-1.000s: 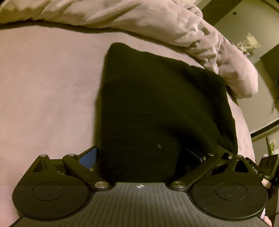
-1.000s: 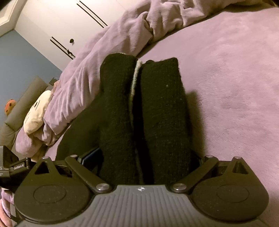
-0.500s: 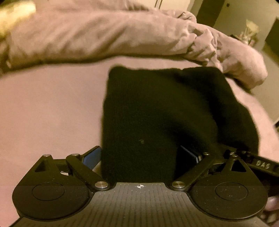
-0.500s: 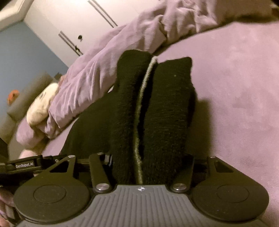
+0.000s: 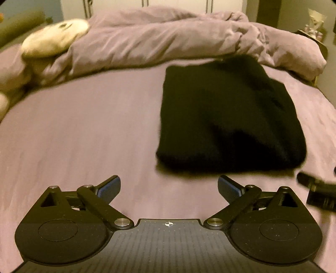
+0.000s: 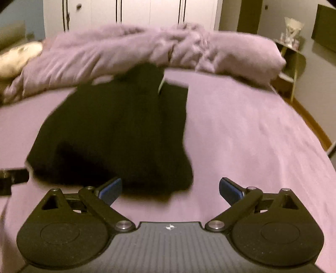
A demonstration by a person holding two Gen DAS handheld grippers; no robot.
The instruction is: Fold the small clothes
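Bedroom | mauve bed sheet (image 5: 94, 130) | rumpled duvet (image 5: 168, 40) | folded black garment (image 5: 226, 117)

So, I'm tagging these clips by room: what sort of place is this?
Most likely a bedroom: a wide bed with a mauve fitted sheet, a crumpled mauve duvet heaped at its far end, and white wardrobe doors behind.

A bed (image 5: 94, 130) covered in a mauve sheet is seen ahead of the hand-held gripper. A folded black garment (image 5: 226, 117) is laid flat on it, just ahead. Beyond it, a rumpled mauve duvet (image 5: 168, 40) is heaped, with a pale plush toy (image 5: 52, 37) alongside.
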